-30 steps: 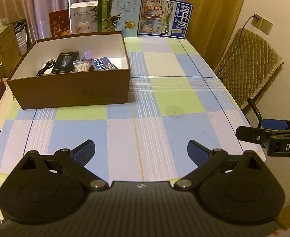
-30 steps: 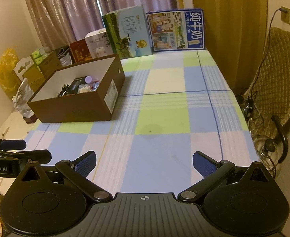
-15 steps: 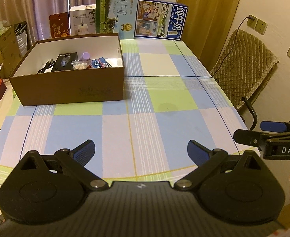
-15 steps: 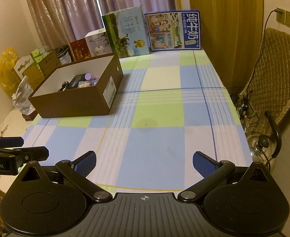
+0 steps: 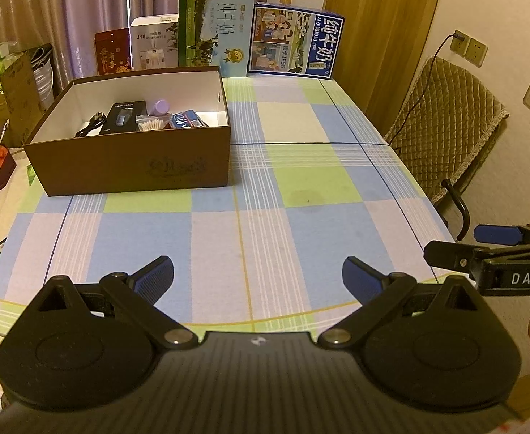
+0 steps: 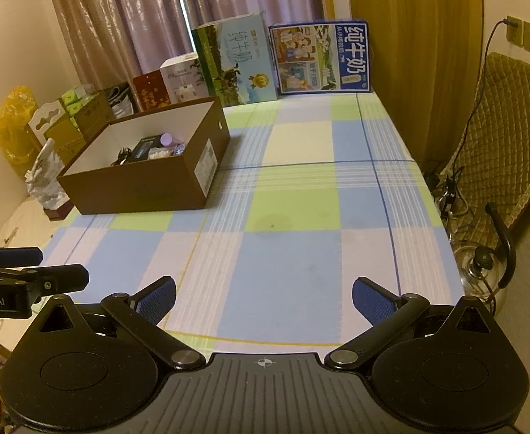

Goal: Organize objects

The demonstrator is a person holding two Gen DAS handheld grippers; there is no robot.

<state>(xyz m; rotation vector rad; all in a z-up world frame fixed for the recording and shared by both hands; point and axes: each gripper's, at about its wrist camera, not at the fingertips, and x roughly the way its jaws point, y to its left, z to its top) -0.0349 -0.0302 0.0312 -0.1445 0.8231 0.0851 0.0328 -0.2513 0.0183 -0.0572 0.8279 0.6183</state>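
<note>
From the left wrist: the left gripper (image 5: 257,276) hangs wide open and empty at the near table edge, the small items gathered in the box (image 5: 131,166) far left, apparently sorted. From the right wrist: the right gripper (image 6: 263,298) too, fingers spread, empty, level over bare cloth (image 6: 301,253).

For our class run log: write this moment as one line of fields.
left gripper: open, empty | right gripper: open, empty | brown box: holds small items | checked tablecloth: nothing loose
</note>
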